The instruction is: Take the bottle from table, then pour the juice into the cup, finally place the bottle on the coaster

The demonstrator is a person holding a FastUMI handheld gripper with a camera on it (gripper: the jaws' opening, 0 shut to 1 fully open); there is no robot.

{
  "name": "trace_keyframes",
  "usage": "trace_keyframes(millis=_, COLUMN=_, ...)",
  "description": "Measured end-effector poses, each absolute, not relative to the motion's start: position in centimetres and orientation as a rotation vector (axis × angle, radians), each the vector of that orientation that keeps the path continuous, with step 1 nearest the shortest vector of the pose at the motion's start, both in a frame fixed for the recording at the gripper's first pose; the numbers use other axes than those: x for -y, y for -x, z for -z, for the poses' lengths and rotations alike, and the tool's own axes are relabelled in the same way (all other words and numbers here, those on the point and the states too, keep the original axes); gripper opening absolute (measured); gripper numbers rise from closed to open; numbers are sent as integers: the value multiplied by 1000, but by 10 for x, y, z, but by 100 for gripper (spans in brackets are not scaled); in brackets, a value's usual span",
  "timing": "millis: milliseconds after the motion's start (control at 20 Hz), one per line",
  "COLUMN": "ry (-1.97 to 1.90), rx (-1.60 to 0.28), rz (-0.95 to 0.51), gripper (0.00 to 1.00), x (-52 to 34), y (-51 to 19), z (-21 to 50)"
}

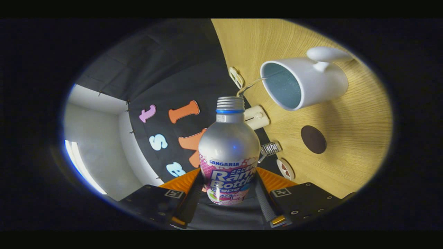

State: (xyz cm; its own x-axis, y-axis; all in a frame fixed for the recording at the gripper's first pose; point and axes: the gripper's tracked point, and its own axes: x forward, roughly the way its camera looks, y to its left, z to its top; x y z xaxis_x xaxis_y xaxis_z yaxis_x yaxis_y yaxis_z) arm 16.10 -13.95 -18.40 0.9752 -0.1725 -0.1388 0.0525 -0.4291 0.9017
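Clamped between both fingers of my gripper point(229, 193) is the bottle point(229, 155), held low on its labelled belly, one finger pressed to each side. Its cap is off, and the bare threaded mouth points away from me along the fingers, so its long axis runs straight ahead from the grip. The whole scene is rolled over: the wooden table point(346, 145) stands up on the far side of the bottle like a wall, which tells me I am already tipping it sideways.

Just beyond the mouth, and off to the table side, sits the white cup point(304, 83) with its opening turned toward the neck. The mouth is near the rim but, as far as I can judge, not over it yet.

That gap is my worry: if I roll further before closing it, juice would land on the wood short of the cup. A low grip on a smooth body could also let it twist.

Further along the table, well apart from the cup, lies the dark round coaster point(313, 139), waiting.
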Motion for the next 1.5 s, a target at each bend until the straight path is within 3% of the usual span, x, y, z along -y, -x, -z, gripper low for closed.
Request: trace_keyframes(millis=1500, ry=-2235, rx=214, rz=186, gripper=77, x=144, y=-167, z=147)
